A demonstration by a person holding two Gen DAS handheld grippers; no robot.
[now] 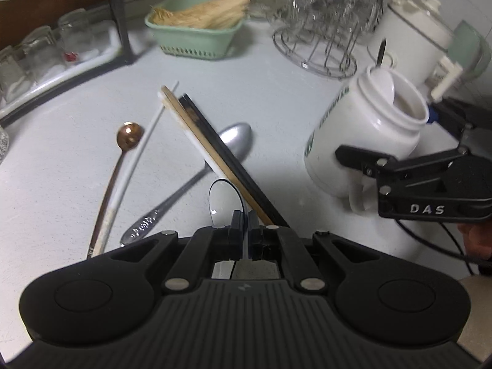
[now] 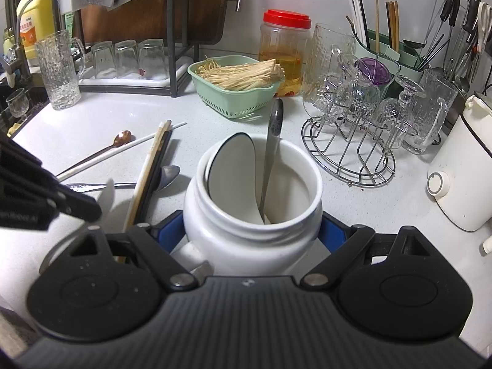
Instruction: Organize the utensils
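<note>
My left gripper (image 1: 245, 224) is shut on a white ceramic spoon with a dark rim (image 1: 223, 198), its bowl sticking out just above the counter. It also shows at the left of the right wrist view as the left gripper (image 2: 89, 212). My right gripper (image 2: 252, 230) is shut on a white jar (image 2: 246, 240), blue pads against both its sides. The jar (image 1: 366, 135) leans to the right of the spoon. Inside stand another white spoon (image 2: 230, 169) and a metal spoon (image 2: 272, 150). Chopsticks (image 1: 212, 150), a metal spoon (image 1: 233, 141), a bronze spoon (image 1: 129, 136) and a white chopstick (image 1: 144, 147) lie on the counter.
A green basket (image 2: 236, 104) of dried strands stands at the back. A wire rack of glasses (image 2: 353, 153) sits to the right, with a white kettle (image 2: 464, 178) at the far right. Upturned glasses on a white tray (image 2: 123, 58) line the back left. A cutlery holder (image 2: 387, 52) is behind the rack.
</note>
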